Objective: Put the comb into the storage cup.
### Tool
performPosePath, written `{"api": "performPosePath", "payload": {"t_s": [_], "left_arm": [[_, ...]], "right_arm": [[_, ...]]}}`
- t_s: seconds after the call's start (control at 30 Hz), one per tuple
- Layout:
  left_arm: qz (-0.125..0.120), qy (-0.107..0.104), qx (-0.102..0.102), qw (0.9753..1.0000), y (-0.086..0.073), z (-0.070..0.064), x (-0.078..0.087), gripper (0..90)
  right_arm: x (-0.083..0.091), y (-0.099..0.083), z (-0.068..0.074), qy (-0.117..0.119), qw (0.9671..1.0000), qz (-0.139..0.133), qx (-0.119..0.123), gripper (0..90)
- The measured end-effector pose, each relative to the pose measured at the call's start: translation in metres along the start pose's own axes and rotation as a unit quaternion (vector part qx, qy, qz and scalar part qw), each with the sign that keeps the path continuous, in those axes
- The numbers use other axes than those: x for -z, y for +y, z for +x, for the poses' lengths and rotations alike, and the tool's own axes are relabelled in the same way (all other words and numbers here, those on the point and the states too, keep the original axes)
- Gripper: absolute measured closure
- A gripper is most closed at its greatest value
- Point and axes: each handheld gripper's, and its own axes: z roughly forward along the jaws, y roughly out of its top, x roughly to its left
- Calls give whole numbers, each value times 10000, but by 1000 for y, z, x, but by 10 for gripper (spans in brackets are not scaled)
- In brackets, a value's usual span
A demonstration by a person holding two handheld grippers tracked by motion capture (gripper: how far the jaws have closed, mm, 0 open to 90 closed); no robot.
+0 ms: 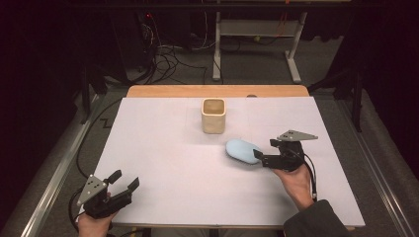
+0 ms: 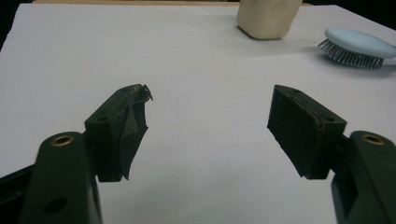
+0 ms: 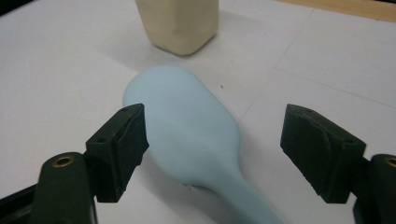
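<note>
Now both claws wide, right claw [image 3: 212,154] straddling blue hairbrush [image 3: 191,126], white tabletop [image 1: 163,158], dark room

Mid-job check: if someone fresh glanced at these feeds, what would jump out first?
Probably the pale blue hairbrush lying bristles-down on the white table, right of centre, with the right gripper open and its jaws on either side of the brush where head narrows to handle. Next, the cream square cup standing upright just behind the brush. The left gripper sits open at the near left corner, holding nothing.
</note>
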Motion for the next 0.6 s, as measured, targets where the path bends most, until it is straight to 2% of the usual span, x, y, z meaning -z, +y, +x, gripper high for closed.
{"api": "performPosePath", "payload": {"t_s": [0.23,0.47,0.6], "left_arm": [[2,-11,4,10000,0,0,0,286],[1,-21,5,10000,0,0,0,286],[0,-26,2,10000,0,0,0,286]], "right_arm": [[-5,10,-1,-91,9974,699,130,285],[-11,16,-1,-125,9924,1201,225,336],[-11,19,-1,-108,9903,1364,255,346]]}}
